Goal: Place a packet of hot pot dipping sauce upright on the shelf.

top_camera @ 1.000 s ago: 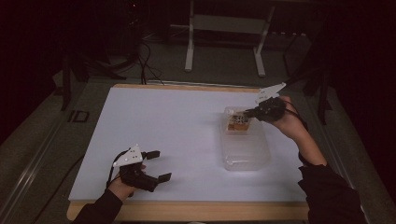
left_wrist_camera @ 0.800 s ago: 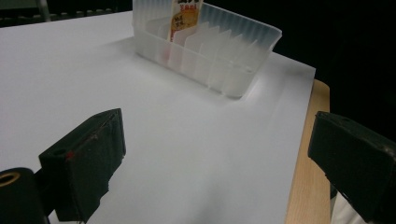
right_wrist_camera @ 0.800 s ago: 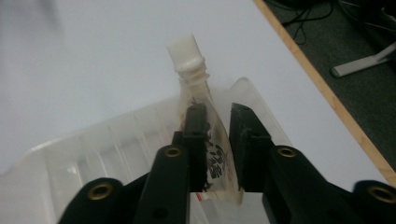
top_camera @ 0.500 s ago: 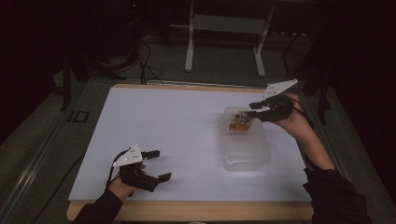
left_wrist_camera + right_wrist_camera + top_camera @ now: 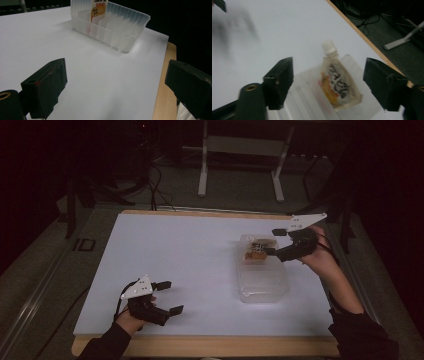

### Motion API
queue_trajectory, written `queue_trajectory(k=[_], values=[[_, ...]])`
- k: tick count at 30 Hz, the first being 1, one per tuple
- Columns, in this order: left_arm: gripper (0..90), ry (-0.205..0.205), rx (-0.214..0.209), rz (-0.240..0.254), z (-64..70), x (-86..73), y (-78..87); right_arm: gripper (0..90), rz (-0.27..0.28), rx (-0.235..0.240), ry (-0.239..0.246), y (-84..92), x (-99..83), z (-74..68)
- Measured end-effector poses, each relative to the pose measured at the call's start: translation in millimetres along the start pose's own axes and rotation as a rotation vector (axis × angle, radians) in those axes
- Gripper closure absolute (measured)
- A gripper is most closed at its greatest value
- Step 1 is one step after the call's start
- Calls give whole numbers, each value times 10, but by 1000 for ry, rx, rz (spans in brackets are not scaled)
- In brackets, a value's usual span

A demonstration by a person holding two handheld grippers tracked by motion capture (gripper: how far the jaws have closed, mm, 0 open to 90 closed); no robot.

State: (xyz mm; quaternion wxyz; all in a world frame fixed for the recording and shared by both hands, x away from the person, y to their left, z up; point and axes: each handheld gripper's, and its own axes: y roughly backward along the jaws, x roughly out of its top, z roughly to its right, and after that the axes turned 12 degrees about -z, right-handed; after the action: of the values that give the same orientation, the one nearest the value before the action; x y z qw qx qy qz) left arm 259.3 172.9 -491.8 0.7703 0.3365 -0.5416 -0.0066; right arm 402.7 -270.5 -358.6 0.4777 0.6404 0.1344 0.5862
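Standing in the end slot of the clear divided bin point(image 5: 262, 275), the slot farthest from the person: one spouted pouch point(image 5: 335, 81), orange-printed, white cap up. Likely light, soft-sided and slick; the cap and neck look like the firmest place to pinch, the body would probably buckle.

Right gripper point(image 5: 274, 241), just past the bin's far right corner: its jaws have just been opening, now wide, nothing between them.

Left gripper point(image 5: 169, 296), well apart from the bin toward the near left table point(image 5: 165, 250) corner: spread wide, empty.

Bin's remaining slots vacant. Open tabletop lies left of the bin; the right table edge runs close beside it, so room there is tight.
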Motion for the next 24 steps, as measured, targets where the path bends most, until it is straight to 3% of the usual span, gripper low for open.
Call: queue_trajectory(k=[7, 24], values=[[43, -5, 3, 2, 5, 1, 10, 142, 26, 55, -11, -35, -61, -194], [43, -8, 3, 2, 18, -2, 19, 146, 120, 81, -44, -146, -346, -772]])
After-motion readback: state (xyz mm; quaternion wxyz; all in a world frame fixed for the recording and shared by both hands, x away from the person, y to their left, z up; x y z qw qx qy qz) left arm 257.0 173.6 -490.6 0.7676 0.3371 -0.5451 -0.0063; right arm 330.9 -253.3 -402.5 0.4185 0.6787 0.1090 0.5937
